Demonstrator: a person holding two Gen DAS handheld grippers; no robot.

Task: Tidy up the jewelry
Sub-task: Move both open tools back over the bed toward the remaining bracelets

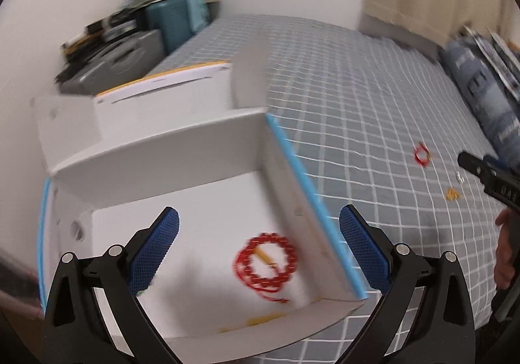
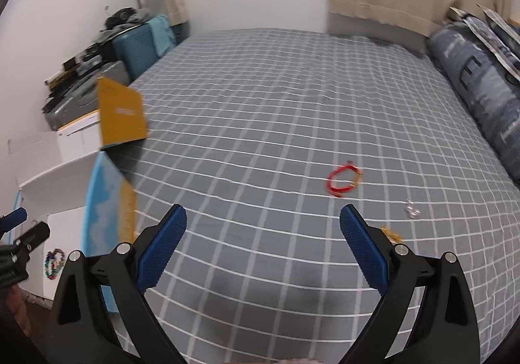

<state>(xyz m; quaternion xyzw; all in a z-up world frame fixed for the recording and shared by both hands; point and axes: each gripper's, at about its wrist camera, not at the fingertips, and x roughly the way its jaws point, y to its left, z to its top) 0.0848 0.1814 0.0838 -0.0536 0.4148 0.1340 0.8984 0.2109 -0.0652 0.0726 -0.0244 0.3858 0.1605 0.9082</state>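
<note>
Left gripper [image 1: 259, 243] hangs wide and empty over the open white cardboard box [image 1: 156, 149], where a red beaded bracelet [image 1: 265, 261] lies on the floor at about five o'clock. Right gripper [image 2: 263, 242], equally wide and empty, faces the grey checked bedspread [image 2: 260, 87]; a red cord bracelet [image 2: 343, 180] sits at one o'clock, small silver rings [image 2: 411, 209] and a gold piece [image 2: 391, 234] toward three. One item looks stowed; fetching the cord bracelet likely comes next, needing a low, pinching approach against soft fabric.

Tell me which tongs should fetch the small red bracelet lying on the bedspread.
Right. The right tongs are open, empty and face the small red bracelet; the left tongs hang over the white box.
</note>
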